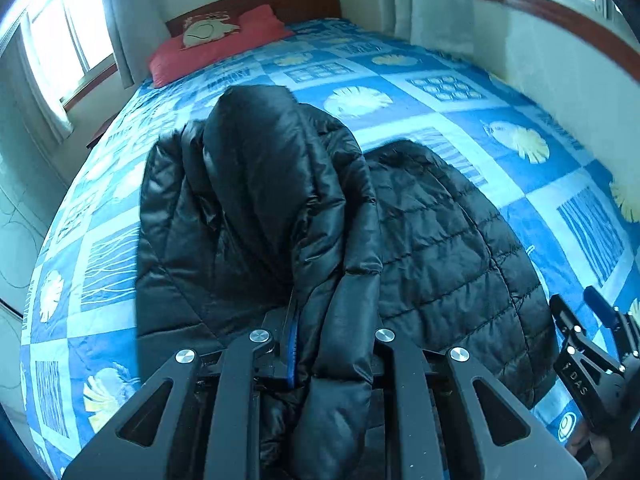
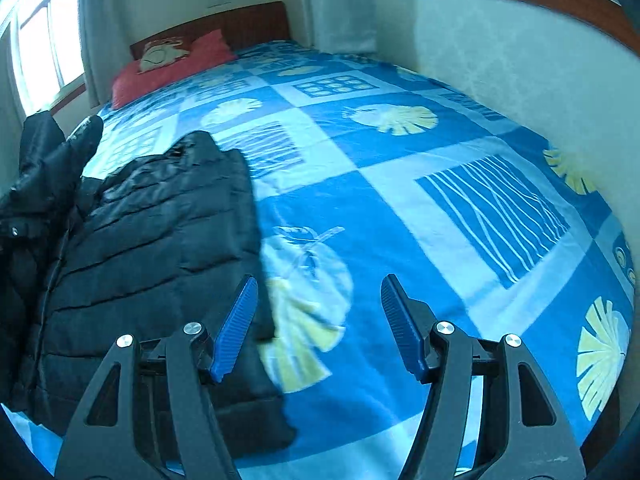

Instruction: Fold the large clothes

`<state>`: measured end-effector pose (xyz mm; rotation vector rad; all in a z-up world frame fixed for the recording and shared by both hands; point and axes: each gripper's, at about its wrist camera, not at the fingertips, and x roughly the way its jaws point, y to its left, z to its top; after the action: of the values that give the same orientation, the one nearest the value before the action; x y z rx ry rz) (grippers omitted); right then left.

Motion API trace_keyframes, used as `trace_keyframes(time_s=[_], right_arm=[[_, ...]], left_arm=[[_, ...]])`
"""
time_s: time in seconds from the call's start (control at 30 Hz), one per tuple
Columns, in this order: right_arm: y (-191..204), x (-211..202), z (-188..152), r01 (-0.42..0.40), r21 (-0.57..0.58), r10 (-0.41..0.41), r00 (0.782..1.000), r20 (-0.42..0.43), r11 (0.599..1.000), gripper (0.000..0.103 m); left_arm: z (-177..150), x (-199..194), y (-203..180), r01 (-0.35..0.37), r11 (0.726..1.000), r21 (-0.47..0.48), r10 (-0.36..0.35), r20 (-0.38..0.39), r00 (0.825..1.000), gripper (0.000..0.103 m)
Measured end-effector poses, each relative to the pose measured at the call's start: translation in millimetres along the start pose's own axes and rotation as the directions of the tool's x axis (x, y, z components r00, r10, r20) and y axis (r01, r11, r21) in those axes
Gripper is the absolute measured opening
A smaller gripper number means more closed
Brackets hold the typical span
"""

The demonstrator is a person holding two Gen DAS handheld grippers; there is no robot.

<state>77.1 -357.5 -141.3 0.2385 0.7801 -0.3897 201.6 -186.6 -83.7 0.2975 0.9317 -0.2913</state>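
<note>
Your left gripper (image 1: 320,344) and right gripper (image 2: 316,328) have black angular frames, silver round screws and ribbed blue pads (image 2: 236,328).

The left gripper's (image 1: 320,360) fingertips were buried under folds of the black puffer jacket (image 1: 440,240), so the pads could not be seen. The jacket's left side ran off the right wrist picture's edge (its raised sleeve (image 2: 44,152) too), and the pillow's (image 2: 168,60) print was too small to read.
</note>
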Motion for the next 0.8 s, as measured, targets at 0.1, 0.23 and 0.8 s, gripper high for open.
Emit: trace_keyframes(time_s=[0.1,0.23,0.8], right_arm=[[-8.8,2.7,-4.1,0.007,0.015,-0.007,1.000,-0.008,1.000,0.064],[-18.0,5.6,-8.3,0.005,0.039,-0.004,1.000,-0.019,0.999,0.064],[-36.7,12.5,-10.4,0.007,0.081,-0.004,0.999,-0.036,0.997,0.064]], left_arm=[[-2.5,11.0,-20.1,-0.007,1.000,0.022,0.007,-0.014,1.000,0.017],[-9.1,20.6,-44.2,-0.005,0.999,0.042,0.006,-0.027,1.000,0.017],[-21.6,3.1,-82.4,-0.035,0.998,0.056,0.032,0.048,0.998,0.040]])
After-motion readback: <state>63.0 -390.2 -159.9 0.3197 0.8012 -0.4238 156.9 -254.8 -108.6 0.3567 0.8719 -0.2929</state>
